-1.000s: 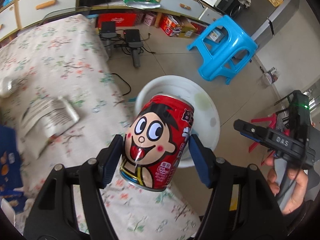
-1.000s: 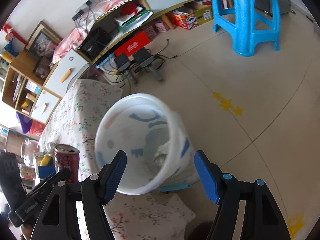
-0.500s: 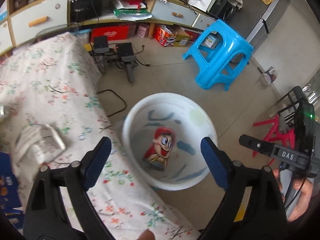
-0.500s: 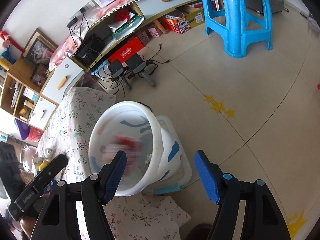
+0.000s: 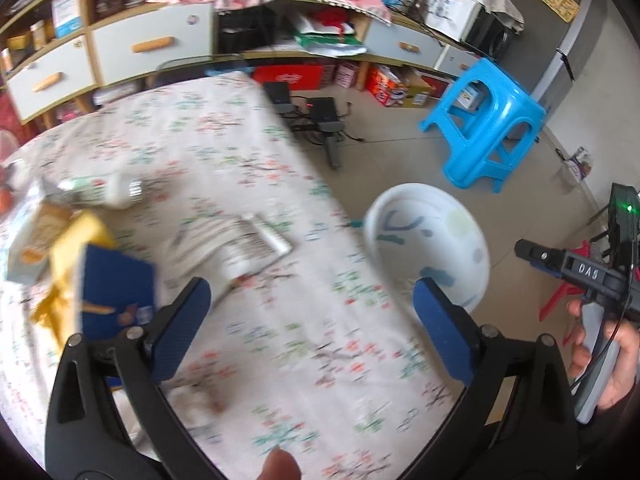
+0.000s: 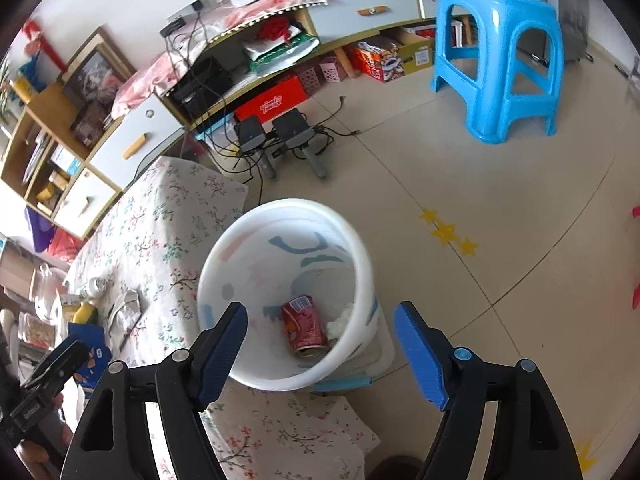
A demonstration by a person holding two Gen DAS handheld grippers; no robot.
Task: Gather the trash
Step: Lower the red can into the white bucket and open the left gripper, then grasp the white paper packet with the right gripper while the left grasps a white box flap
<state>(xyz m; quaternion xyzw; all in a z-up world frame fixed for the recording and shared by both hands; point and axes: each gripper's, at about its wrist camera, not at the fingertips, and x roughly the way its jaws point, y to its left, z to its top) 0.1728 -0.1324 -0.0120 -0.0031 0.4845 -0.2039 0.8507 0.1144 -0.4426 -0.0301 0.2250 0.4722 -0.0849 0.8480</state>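
Observation:
A white bin (image 6: 362,264) stands on the floor by the table's edge; it also shows in the left wrist view (image 5: 432,200). A red can (image 6: 304,330) lies inside it beside white crumpled paper (image 6: 340,322). My left gripper (image 5: 312,320) is open and empty above the floral tablecloth (image 5: 224,140). My right gripper (image 6: 320,344) is open and empty above the bin. On the table lie a silver crumpled wrapper (image 5: 240,244), a clear plastic bottle (image 5: 104,190), a blue packet (image 5: 116,292) and a yellow packet (image 5: 76,240).
A blue plastic stool (image 6: 500,56) stands on the tiled floor. Two black speakers with cables (image 6: 276,136) sit by the low cabinet (image 6: 352,12). The other gripper and hand show at the right (image 5: 592,280) and lower left (image 6: 44,380).
My left gripper opened and dropped the red can into the bin, then swung left over the table. The right gripper stayed above the bin.

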